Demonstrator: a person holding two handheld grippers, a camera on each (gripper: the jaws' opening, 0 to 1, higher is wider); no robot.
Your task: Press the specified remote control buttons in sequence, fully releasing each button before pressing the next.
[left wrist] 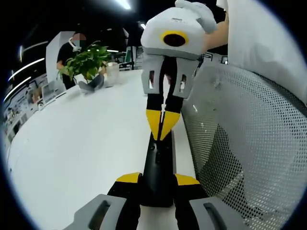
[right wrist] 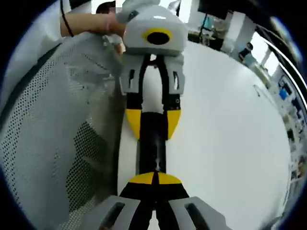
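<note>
Black remote (left wrist: 158, 167) clamped by the left gripper (left wrist: 157, 181).
Right gripper (right wrist: 154, 178), jaws closed (empty), presses it; a sideways push could skid it off the table (left wrist: 86, 143).

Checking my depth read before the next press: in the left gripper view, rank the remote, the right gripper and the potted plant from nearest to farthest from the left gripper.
1. Remote: between the left gripper's jaws.
2. Right gripper: at the remote's far end.
3. Potted plant: far back, upper left on the table.

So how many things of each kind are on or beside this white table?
Grippers with yellow-tipped fingers: 2 (left gripper, right gripper)
Slim black plastic remote control: 1
Leafy green potted plant: 1
Grey mesh chair back: 1
Total: 5
</note>
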